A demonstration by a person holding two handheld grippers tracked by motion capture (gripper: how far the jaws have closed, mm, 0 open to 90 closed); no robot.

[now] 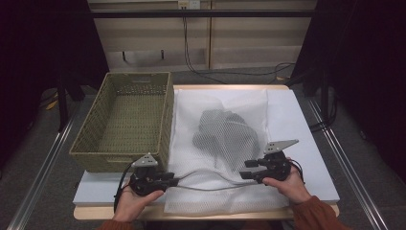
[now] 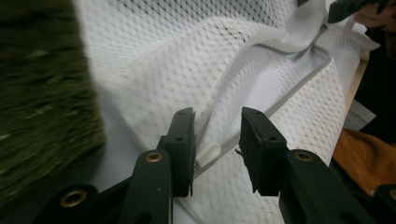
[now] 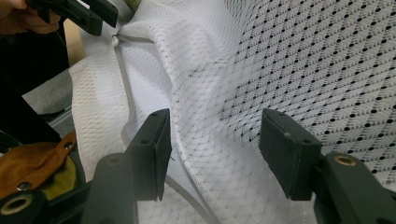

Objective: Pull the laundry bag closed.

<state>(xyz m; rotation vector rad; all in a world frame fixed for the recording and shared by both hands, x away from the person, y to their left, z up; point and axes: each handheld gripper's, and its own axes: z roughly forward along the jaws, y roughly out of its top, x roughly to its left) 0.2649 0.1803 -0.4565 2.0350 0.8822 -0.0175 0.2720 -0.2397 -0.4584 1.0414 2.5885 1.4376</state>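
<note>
With the white mesh laundry bag (image 1: 225, 143) (dark garment inside) lying flat on the table beside the wicker basket (image 1: 125, 120), the left gripper (image 2: 217, 140) stands released around the zipper pull (image 2: 208, 151), the right gripper (image 3: 215, 149) stands wide astride a mesh fold, so zipping seems in hand and next calls for re-pinching that pull.

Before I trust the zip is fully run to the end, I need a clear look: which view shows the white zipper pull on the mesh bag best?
The left gripper view: the zipper pull sits large between the left gripper jaws, beside one pad. The right gripper view shows it small and far off. In the high view the mesh bag is plain, but the pull is too small to make out.
</note>
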